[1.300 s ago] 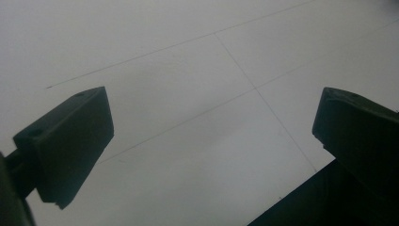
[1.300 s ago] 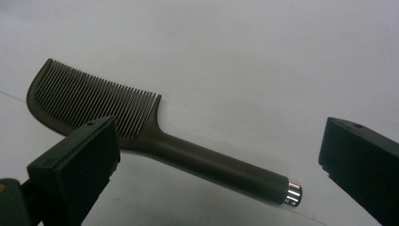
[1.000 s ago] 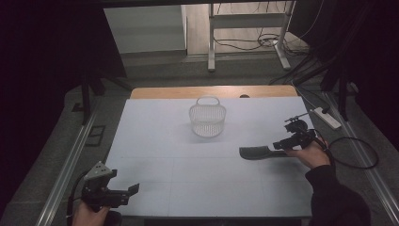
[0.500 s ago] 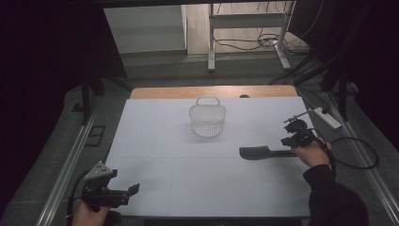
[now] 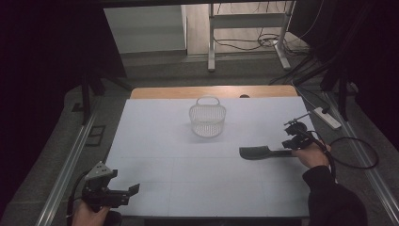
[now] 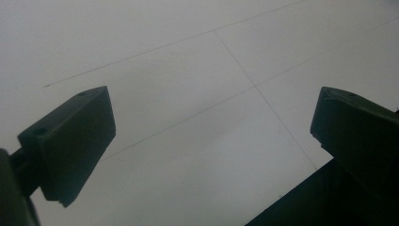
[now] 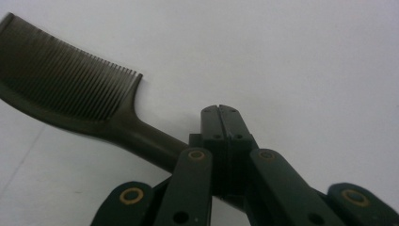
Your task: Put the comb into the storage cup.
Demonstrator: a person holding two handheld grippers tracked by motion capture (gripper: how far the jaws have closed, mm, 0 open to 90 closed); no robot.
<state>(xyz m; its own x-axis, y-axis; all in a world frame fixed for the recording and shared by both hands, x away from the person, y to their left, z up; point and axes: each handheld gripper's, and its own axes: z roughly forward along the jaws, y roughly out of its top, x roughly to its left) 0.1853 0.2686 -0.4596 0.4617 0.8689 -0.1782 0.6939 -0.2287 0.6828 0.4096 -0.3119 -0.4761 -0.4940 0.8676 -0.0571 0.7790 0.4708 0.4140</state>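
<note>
Dim, murky frames; black surrounds, soft shadows.

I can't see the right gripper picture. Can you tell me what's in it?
A dark comb lies on a white table, and the right gripper has its two black jaws shut on the comb's handle. The comb's fine teeth point up and away at the left.

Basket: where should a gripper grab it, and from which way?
Probably by the handle, coming straight down from above. The basket stands upright on the table, and its thin handle arches over the open top, narrow enough for jaws; the round mesh body looks too wide.
</note>
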